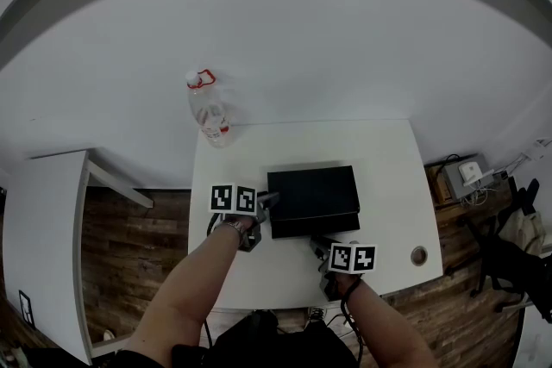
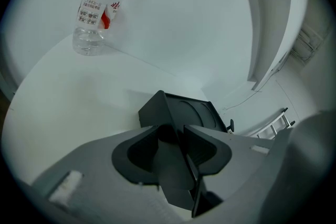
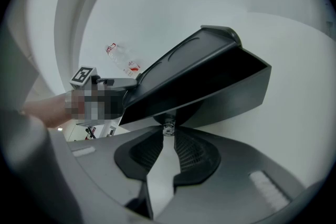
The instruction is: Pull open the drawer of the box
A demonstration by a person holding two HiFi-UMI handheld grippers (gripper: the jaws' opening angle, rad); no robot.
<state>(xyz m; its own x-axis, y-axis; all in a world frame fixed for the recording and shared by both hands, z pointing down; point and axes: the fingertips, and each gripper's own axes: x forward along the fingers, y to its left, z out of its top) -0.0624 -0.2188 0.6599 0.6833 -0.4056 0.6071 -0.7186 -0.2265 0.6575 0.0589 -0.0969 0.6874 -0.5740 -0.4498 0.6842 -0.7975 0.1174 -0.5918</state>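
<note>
A black box [image 1: 312, 192] lies in the middle of the white table [image 1: 388, 185]. My left gripper [image 1: 266, 204] is at the box's front left corner. In the left gripper view its jaws [image 2: 177, 134] are shut on that corner of the box [image 2: 184, 113]. My right gripper [image 1: 317, 243] reaches the box's front face from below. In the right gripper view its jaws [image 3: 168, 132] pinch the small silver drawer knob [image 3: 168, 127] under the dark front of the box [image 3: 199, 81]. How far the drawer stands out I cannot tell.
A clear plastic bottle [image 1: 208, 109] with a red cap ring stands at the table's back left corner, also seen in the left gripper view [image 2: 97, 13]. A cable hole [image 1: 419, 255] sits near the front right. A second white table [image 1: 52, 228] stands to the left.
</note>
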